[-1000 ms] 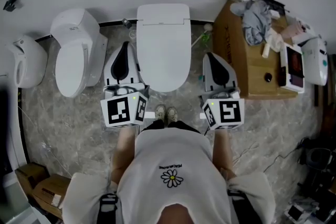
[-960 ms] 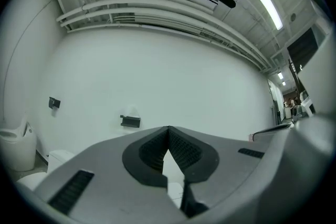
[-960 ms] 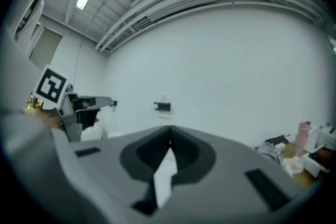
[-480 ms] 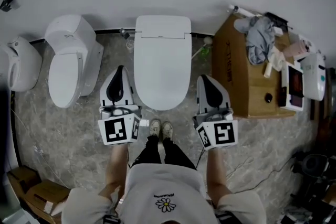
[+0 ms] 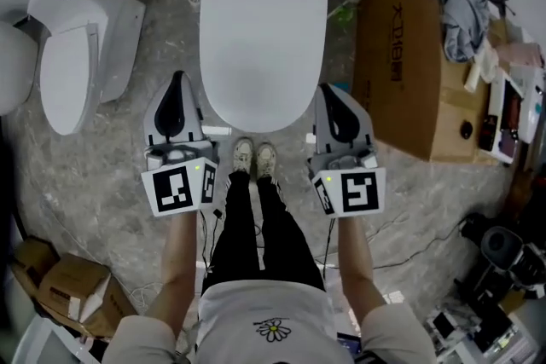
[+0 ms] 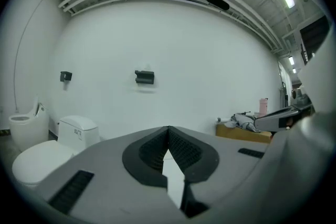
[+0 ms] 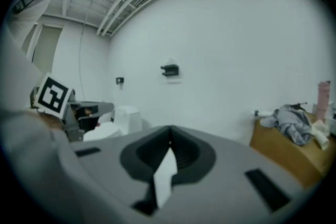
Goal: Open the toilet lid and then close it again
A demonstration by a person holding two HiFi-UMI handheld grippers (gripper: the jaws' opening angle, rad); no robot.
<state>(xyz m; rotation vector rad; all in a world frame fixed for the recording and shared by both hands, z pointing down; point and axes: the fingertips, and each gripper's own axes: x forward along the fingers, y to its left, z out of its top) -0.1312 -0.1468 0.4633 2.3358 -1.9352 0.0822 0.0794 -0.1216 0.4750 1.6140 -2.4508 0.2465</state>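
The white toilet (image 5: 263, 30) stands in the middle of the head view with its lid down flat. My left gripper (image 5: 177, 78) hangs beside the bowl's front left, apart from it, jaws shut and empty. My right gripper (image 5: 328, 89) hangs by the bowl's front right, likewise shut and empty. In the left gripper view the left gripper (image 6: 168, 132) has its ribbed pads meeting in a point against the white wall. In the right gripper view the right gripper (image 7: 169, 145) is closed the same way. The toilet is hidden below the jaws in both gripper views.
A second white toilet (image 5: 77, 55) stands to the left. A cardboard box (image 5: 401, 64) with clothes (image 5: 465, 0) on it stands close on the right. The person's shoes (image 5: 254, 158) are at the bowl's front. Small boxes (image 5: 68, 290) and cables lie on the marble floor.
Both grippers have dropped lower and now flank the front of the bowl. The head camera has come down too, so the toilet looks larger. The jaws stayed shut.
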